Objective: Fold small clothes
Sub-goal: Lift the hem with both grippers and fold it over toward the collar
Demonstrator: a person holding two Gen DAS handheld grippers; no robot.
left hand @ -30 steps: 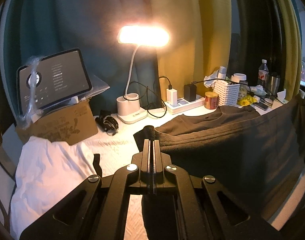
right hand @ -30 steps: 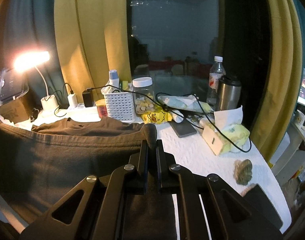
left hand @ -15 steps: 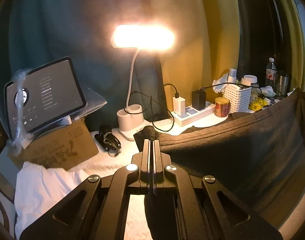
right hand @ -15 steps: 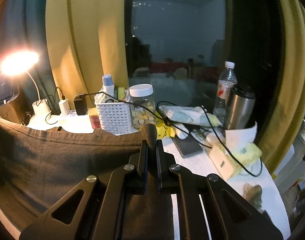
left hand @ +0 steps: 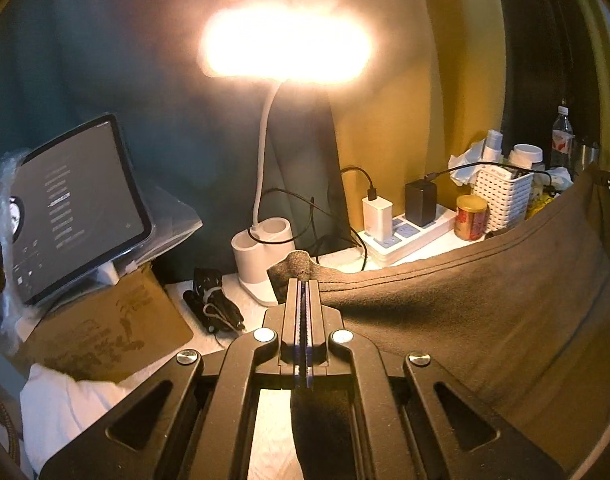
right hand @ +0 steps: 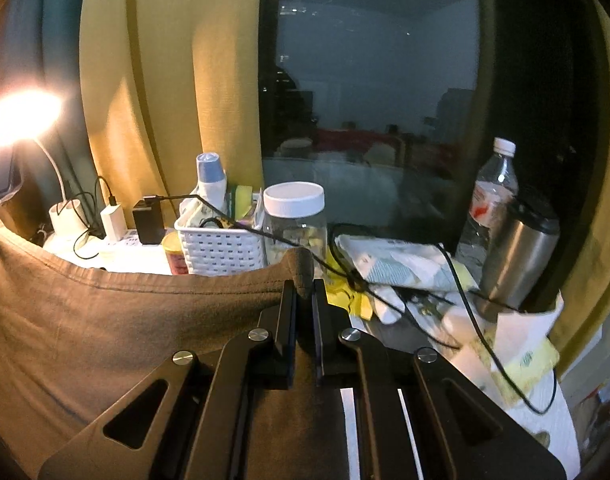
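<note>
Dark brown cloth, a shirt (left hand: 485, 320), is hanging stretched between the two: the left hand-held gripper (left hand: 304, 286) and right hand-held gripper (right hand: 304, 286) are each clenching a corner above the white worktop (left hand: 273, 420). Beyond its edge a lamp (left hand: 261, 248), power strip (left hand: 409, 232), basket (right hand: 221, 248), jar (right hand: 295, 224) and steel flask (right hand: 521, 256) are crowding the back, cables (right hand: 385, 292) trailing across.

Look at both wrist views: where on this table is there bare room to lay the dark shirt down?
Little shows: a bare strip of table under the left tongs, beside the white cloth, and another under the right tongs. Crowded: the back edge, from lamp base to basket and steel flask.
</note>
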